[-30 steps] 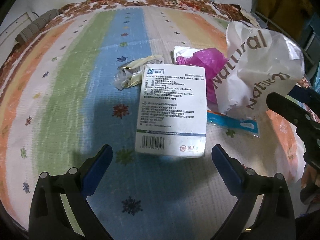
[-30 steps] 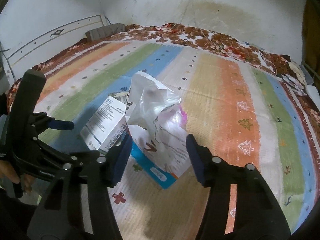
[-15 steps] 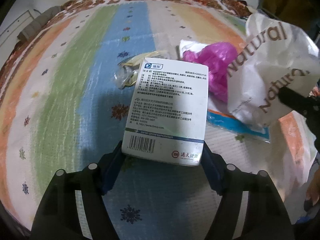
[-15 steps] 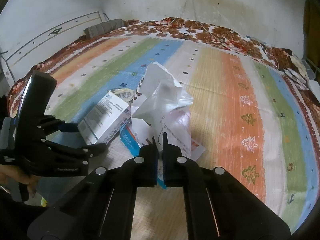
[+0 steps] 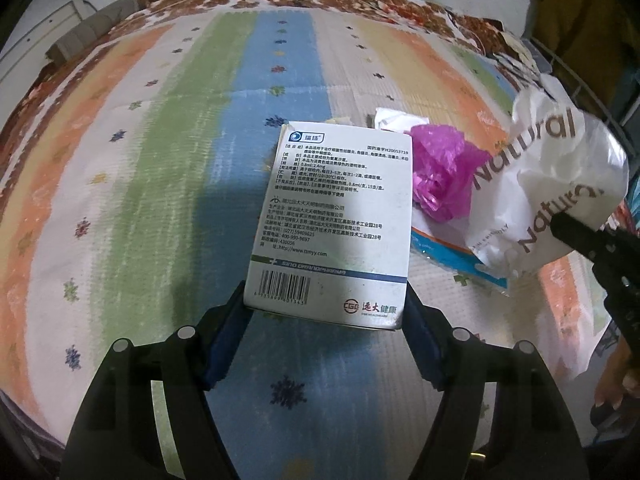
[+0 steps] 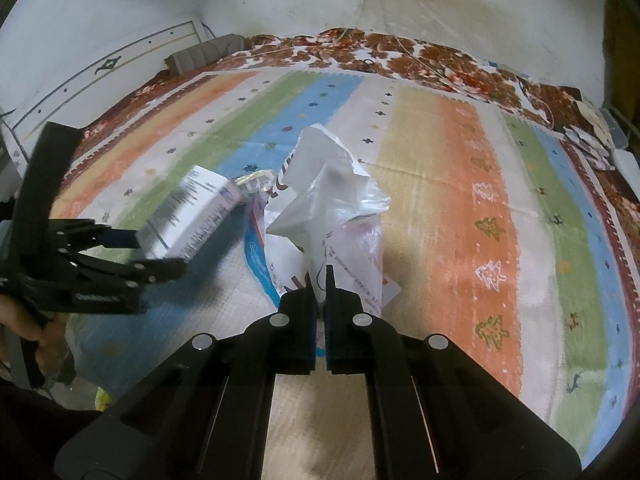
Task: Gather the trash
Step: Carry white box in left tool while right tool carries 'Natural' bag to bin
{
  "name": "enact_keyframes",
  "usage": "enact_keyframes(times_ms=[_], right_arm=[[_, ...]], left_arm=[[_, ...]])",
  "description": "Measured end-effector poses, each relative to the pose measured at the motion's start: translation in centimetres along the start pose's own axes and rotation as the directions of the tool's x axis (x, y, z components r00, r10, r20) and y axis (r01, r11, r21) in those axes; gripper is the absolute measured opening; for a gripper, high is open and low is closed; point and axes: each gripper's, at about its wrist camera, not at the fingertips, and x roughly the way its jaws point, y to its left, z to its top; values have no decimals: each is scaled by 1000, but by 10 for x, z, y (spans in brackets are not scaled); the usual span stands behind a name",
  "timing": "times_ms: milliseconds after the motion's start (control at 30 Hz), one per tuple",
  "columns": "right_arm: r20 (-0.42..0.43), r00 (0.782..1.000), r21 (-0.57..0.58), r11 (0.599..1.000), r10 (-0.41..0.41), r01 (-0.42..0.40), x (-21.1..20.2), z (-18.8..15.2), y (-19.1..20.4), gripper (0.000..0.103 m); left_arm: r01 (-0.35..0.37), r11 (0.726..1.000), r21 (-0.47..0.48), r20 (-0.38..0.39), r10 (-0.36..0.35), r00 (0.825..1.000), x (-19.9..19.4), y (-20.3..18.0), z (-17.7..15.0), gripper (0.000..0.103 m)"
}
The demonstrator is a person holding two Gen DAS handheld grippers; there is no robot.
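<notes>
1. Left wrist view: the left gripper pinches the near end of the box, lifted off the mat.
2. The right gripper is pressed together on the white bag, straight ahead of it.
3. Nothing appears bagged yet; the pink wrapper and blue packet lie beyond the box, toward the bag.
</notes>
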Motion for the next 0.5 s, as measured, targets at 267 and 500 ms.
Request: enact_keyframes(times_ms=[267, 500], right_arm=[[11, 1000, 14, 1000, 13, -14, -23, -1, 4, 2], [13, 1000, 2, 1000, 20, -20, -45, -5, 16, 2]], left_arm=[[-19, 1000, -16, -16, 19, 1000, -19, 2, -8, 71], [-4, 1000, -29, -5, 4, 1000, -41, 1, -16, 71]])
